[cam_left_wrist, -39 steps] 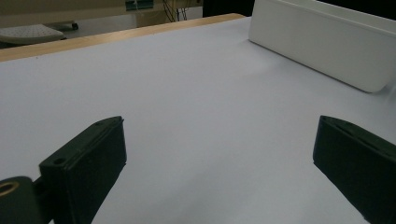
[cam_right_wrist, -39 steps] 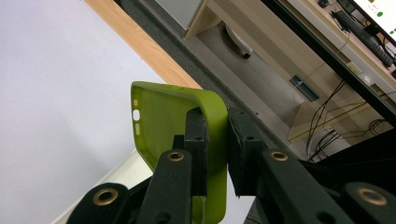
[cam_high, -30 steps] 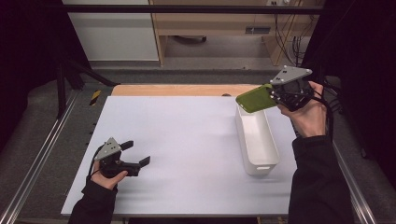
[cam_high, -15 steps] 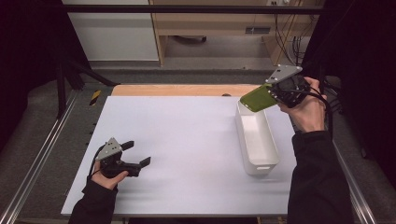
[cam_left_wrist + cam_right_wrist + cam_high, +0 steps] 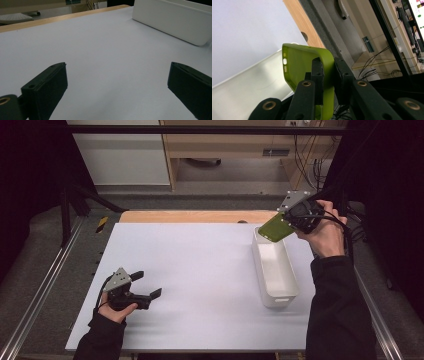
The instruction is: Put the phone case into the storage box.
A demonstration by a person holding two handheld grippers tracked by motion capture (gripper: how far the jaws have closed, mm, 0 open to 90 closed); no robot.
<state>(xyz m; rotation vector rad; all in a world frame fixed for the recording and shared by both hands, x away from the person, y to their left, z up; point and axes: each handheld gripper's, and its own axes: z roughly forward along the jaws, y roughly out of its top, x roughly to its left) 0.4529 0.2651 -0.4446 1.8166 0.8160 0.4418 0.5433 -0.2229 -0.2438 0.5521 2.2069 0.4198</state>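
My right gripper [image 5: 290, 222] is raised over the far end of the white bin [image 5: 275, 270], shut on one edge of a green phone case [image 5: 274, 228]. In the right gripper view the green phone case [image 5: 304, 65] sits pinched between the two black jaws of my right gripper [image 5: 328, 77], with the white bin [image 5: 249, 85] below it. My left gripper [image 5: 147, 284] rests low over the white table [image 5: 200, 265] at the near left, open with nothing between its jaws. In the left gripper view my left gripper [image 5: 117, 85] stands wide apart over bare table [image 5: 100, 50].
The white bin [image 5: 175, 22] lies along the table's right side, long axis running away from me. A wooden strip [image 5: 195, 216] borders the far table edge. Metal rails [image 5: 45, 285] run along both sides. Cables [image 5: 320, 165] hang at the far right.
The right hand has carried the green case slightly down and left, closer over the bin's far end. The left hand and its gripper have stayed put.
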